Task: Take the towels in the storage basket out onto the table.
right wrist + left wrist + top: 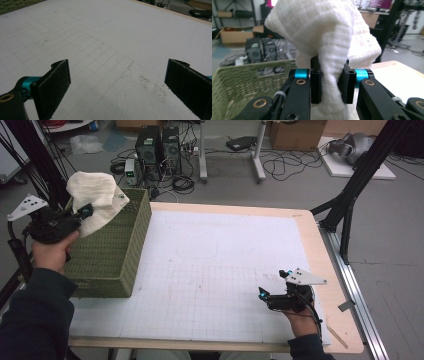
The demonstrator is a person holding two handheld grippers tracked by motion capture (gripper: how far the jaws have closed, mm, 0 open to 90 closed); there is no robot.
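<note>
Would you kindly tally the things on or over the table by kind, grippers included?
White cloth: 1
Green woven basket: 1
Grippers: 2, left gripper and right gripper
Total: 4

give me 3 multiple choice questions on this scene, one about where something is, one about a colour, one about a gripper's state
1. Where is the white cloth?
A. flat on the white mat
B. held up over the basket at the table's left side
C. on the floor

2. What colour is the woven basket?
A. green
B. red
C. blue

3. How does the right gripper stand?
A. shut on the cloth
B. shut on the basket rim
C. open, with nothing between its jaws

Answers:
1 B, the high view shows the cloth bunched in the left gripper above the basket.
2 A, its wicker walls are olive green in the high view.
3 C, the right gripper view shows both pads far apart over the bare white mat.
</note>
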